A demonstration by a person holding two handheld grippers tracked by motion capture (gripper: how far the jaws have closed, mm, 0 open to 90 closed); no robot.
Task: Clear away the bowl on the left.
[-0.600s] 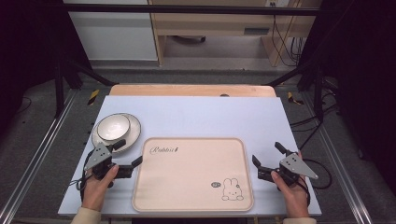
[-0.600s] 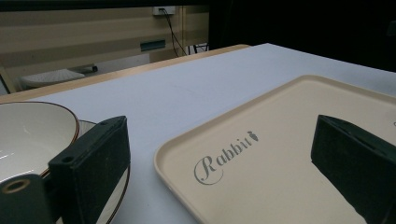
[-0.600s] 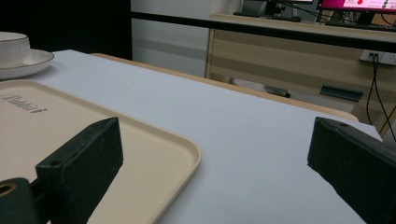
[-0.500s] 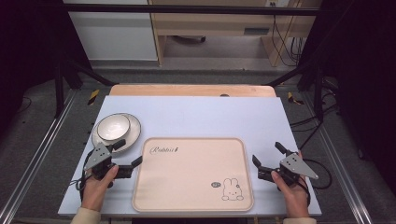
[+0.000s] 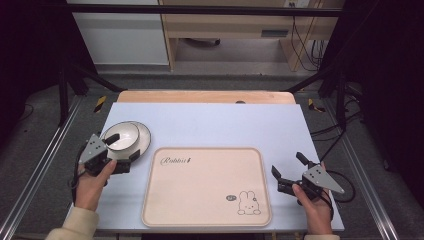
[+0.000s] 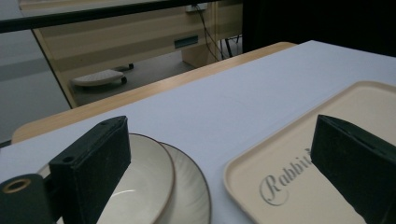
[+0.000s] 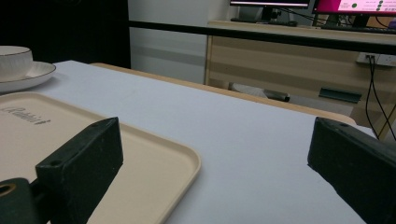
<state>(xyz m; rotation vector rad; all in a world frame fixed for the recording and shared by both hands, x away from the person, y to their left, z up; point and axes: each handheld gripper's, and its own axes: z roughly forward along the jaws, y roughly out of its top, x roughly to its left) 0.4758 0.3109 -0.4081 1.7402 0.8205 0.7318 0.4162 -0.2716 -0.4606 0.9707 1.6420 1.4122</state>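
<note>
Two grippers, both jaws wide apart and holding nothing. Left gripper [image 5: 123, 152] has one jaw over the white bowl [image 5: 121, 136], which sits on its saucer [image 5: 145, 135] just ahead; beige rabbit tray [image 5: 207, 186] just right of it. Right gripper [image 5: 290, 170] hovers beyond the tray's right edge. Nothing on the tray yet; judged barely begun, bowl grasp pending.

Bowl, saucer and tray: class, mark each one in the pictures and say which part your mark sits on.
bowl [image 5: 123, 135], high view, on its inside floor.
saucer [image 5: 144, 141], high view, on its bare right rim.
tray [image 5: 205, 185], high view, on its bare middle.
</note>
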